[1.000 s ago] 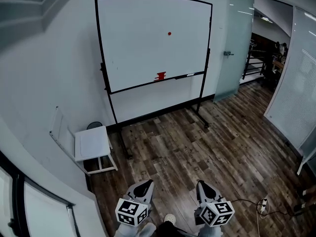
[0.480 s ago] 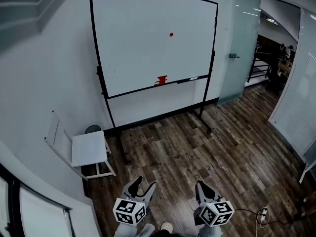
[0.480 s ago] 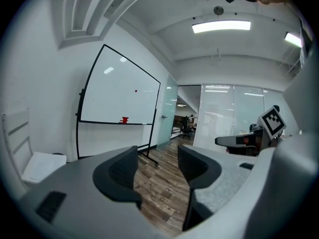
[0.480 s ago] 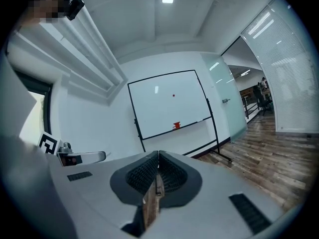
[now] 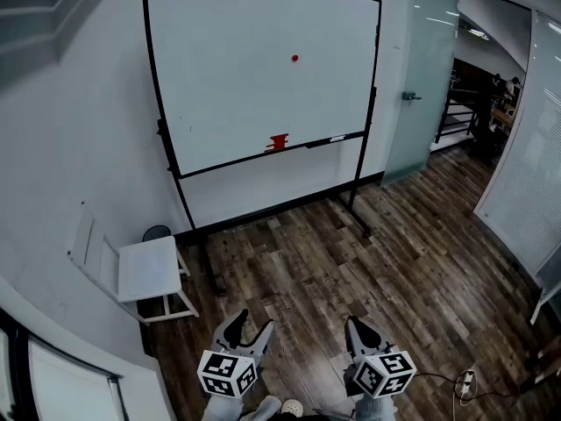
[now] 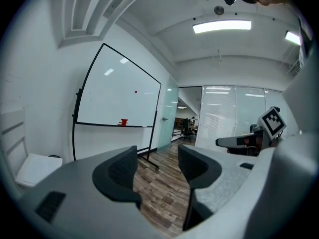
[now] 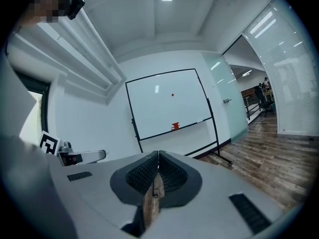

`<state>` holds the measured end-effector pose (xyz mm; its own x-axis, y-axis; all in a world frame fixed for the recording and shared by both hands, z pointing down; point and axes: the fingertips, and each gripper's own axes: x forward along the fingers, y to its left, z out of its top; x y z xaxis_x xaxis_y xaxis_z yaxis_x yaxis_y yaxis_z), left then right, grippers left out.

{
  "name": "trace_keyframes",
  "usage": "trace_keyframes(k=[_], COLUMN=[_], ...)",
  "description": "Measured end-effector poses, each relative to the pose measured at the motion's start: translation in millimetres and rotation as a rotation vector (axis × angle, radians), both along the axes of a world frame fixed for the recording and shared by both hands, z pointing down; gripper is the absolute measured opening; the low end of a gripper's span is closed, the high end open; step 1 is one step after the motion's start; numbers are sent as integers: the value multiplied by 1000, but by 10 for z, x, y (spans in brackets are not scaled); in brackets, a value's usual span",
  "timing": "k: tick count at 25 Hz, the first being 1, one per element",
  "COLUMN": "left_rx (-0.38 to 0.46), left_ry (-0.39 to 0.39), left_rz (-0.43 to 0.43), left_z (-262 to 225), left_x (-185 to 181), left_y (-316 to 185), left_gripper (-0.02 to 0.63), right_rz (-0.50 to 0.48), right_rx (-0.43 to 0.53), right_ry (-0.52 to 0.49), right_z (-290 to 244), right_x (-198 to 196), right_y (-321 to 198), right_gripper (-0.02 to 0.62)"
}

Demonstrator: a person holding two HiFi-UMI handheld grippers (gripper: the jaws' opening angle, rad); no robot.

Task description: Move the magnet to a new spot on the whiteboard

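The left gripper [image 6: 157, 153] has just been opening its jaws, and they stand wide apart with nothing between them. The right gripper [image 7: 158, 158] has its jaws pressed together, and they are empty. Both hang low over the dark wooden plank floor [image 5: 351, 261], well apart from the big white whiteboard [image 5: 228, 77] on its black frame [image 5: 182, 207] at the far side. The small round red magnet [image 5: 294, 58] sits on the board's upper right part. It is tiny, so the jaws may slip off it, and a hard push may shift the free-standing board.

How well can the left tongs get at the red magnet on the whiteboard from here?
Probably not yet. The left tongs, jaws just opening and empty, are far from the magnet on the whiteboard; only wood floor lies between.
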<state>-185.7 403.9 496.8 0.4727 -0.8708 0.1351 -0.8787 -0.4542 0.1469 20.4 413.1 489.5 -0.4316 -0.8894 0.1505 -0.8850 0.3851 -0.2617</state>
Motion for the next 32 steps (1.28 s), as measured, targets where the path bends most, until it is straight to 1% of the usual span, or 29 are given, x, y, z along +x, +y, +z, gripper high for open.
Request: trace_keyframes(k=[6,11,16,22,27,32], left_rx=[-13,-12,-20,-20,-32,-20], left_ry=[6,6,5,-1,0,2], left_rz=[19,29,39,59,68,63], left_z=[51,81,125,129,150,12], left_x=[74,121,153,222,262,324], left_y=[-17,-51,-178,-529,-988,-1468], left_gripper=[252,252,252,252,252,252], right_rz=[1,26,40,41,55,56], right_rx=[-2,-24,-33,-35,-49,-48], right_ry=[6,-2,-7,-20,-23,-20], right_z=[-1,87,147,181,210,108], right_x=[25,110,152,185,220,287], right_y=[-13,-15,-119,-460,-904,-1362], right_gripper=[26,28,28,28,28,28])
